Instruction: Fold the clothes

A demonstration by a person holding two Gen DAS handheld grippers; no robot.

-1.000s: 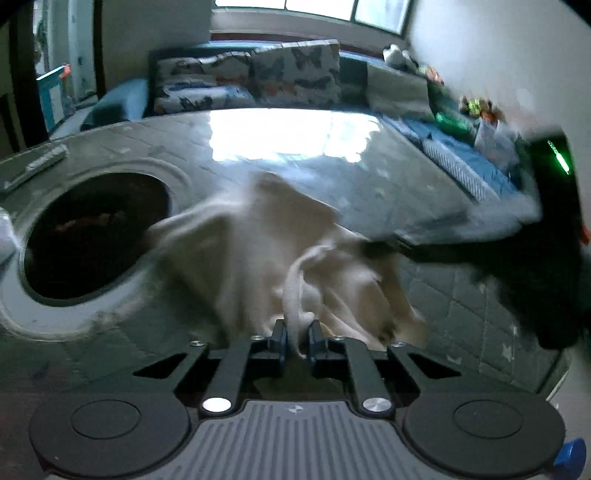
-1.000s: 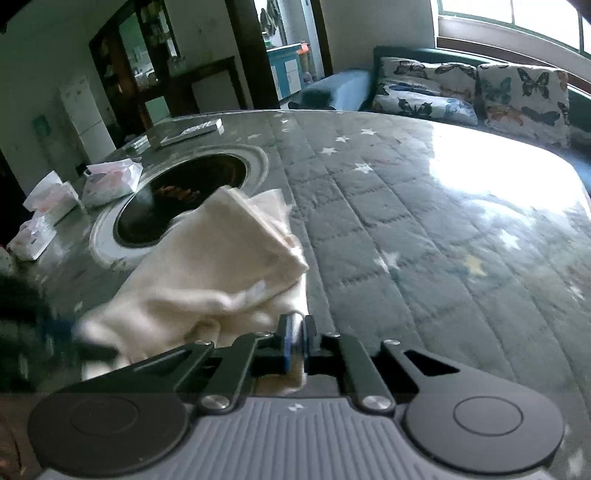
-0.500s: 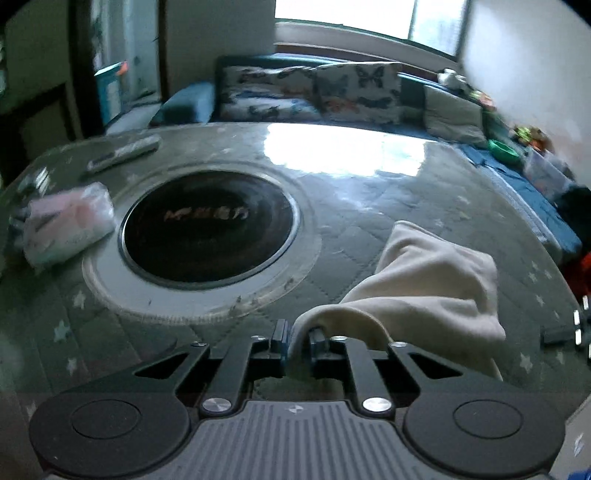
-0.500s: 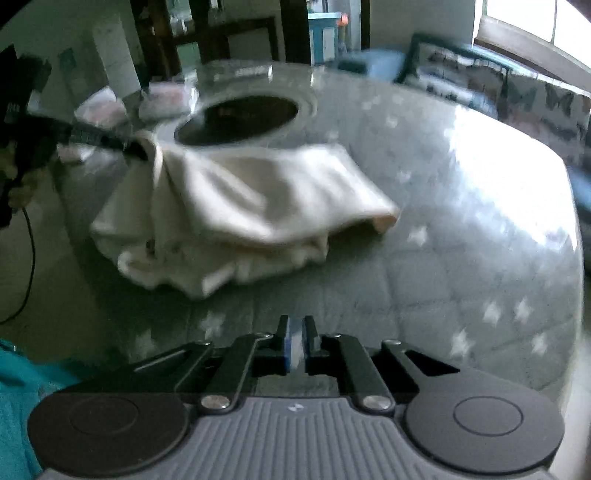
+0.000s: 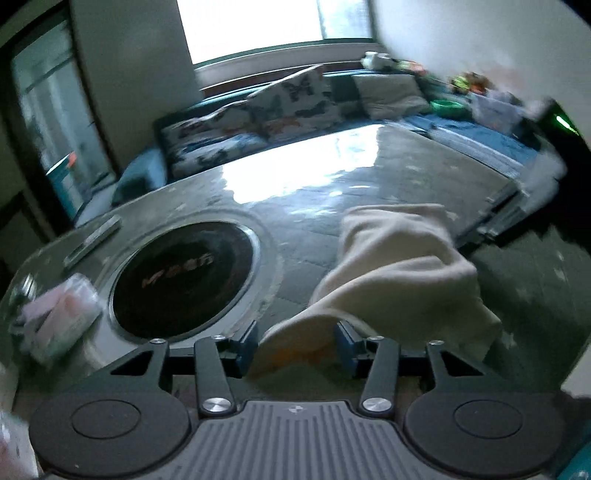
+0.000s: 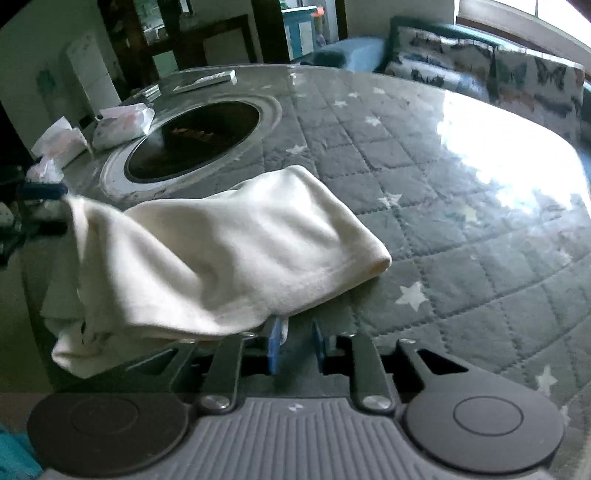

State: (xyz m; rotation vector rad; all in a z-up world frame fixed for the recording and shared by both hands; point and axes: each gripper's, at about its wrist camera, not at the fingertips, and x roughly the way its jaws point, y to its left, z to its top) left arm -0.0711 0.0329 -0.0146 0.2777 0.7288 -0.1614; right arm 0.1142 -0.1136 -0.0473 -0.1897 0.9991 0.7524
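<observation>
A home living room is showing here: butterfly-print cushions (image 5: pixel 280 99) are lining a sofa (image 6: pixel 347 55) under a window (image 5: pixel 255 26), beside a quilted, star-patterned worktop (image 6: pixel 424 206).

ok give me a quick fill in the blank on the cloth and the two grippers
The cloth is ____ in colour.
The left gripper has its jaws ____, with a cloth edge lying between them.
The cloth lies beside a round ____ inset in the table.
The table cover is printed with small white ____.

Missing: cream; open; black; stars
</observation>
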